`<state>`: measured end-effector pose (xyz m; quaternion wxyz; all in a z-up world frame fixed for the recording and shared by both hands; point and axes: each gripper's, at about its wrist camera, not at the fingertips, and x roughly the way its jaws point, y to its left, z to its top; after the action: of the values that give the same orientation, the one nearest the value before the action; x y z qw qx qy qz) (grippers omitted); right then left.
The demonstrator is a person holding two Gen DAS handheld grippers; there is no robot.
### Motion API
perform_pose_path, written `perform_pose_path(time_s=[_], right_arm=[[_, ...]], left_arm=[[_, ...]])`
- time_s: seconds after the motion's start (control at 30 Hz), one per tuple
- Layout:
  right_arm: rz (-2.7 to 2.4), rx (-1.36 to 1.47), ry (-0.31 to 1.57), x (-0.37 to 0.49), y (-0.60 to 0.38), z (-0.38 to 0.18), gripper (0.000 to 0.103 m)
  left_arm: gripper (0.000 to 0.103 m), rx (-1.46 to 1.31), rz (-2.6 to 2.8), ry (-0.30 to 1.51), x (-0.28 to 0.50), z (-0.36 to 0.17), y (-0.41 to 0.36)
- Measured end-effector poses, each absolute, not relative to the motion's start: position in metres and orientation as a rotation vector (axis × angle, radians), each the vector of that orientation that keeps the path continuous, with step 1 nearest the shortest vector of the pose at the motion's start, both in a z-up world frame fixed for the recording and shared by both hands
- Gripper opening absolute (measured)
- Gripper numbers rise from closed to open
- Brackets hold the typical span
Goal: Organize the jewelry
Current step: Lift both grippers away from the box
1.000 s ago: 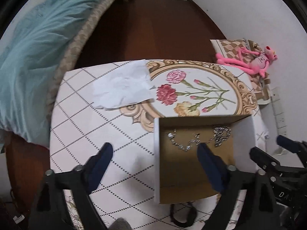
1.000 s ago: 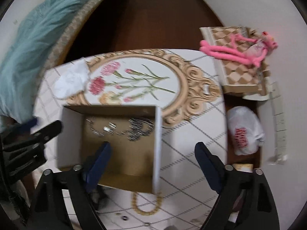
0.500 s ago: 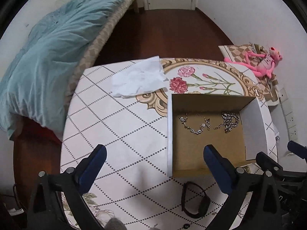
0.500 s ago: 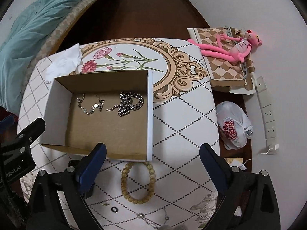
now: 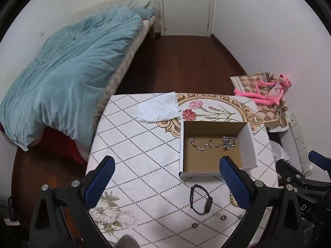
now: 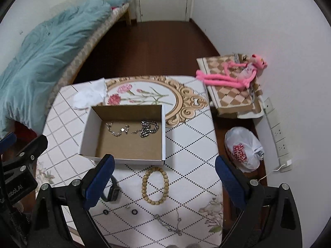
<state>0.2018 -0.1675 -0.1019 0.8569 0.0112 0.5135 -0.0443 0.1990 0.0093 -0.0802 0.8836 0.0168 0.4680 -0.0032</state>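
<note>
A: State the condition of the left gripper (image 5: 166, 177).

B: Jaws stand fully apart. Nothing lies between the blue pads (image 5: 234, 183), and they touch nothing. The unit hangs above the table (image 5: 132, 144), pointing steeply down.

A: And the right gripper (image 6: 164, 175)?

B: Same condition: jaws wide apart, nothing held. Its tip also shows at the right edge of the left wrist view.

A: Locate the cardboard box (image 6: 164, 132) relative to the grippers.

B: It sits on the table ahead of both. For the right gripper it is ahead and slightly left, with the near wall just beyond the left pad. For the left gripper it is ahead and to the right, with the right pad overlapping its near corner in the view.

A: Contents?

B: Two items, both against the far half of the floor: a thin silver bracelet (image 6: 117, 129) on the left and a heavier silver chain (image 6: 149, 128) bunched beside it on the right. Whether they touch cannot be told.

A: Items outside the box?

B: A wooden bead bracelet (image 6: 155, 188) lies between the right gripper's fingers, just nearer than the box. A black watch (image 5: 201, 199) lies left of it, between the left gripper's fingers. Nearer still are small dark rings (image 6: 134, 212) and a thin chain (image 6: 168, 224). A white tissue (image 5: 158, 110) lies beyond the box, far left.
</note>
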Motion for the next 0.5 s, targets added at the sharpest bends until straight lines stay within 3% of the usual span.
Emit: perform_pose_path(time_s=[0.27,0.5], right_arm=[[-0.072,0.037,1.014,0.166,-0.164,-0.063,0.099],[-0.054,0.096,1.02,0.134,-0.172,-0.064,0.099]], left_arm=[[0.103,0.037,0.014,0.917,0.16,-0.049,0.013],[0.103,0.048,0.091,0.909,0.14,-0.061,0.015]])
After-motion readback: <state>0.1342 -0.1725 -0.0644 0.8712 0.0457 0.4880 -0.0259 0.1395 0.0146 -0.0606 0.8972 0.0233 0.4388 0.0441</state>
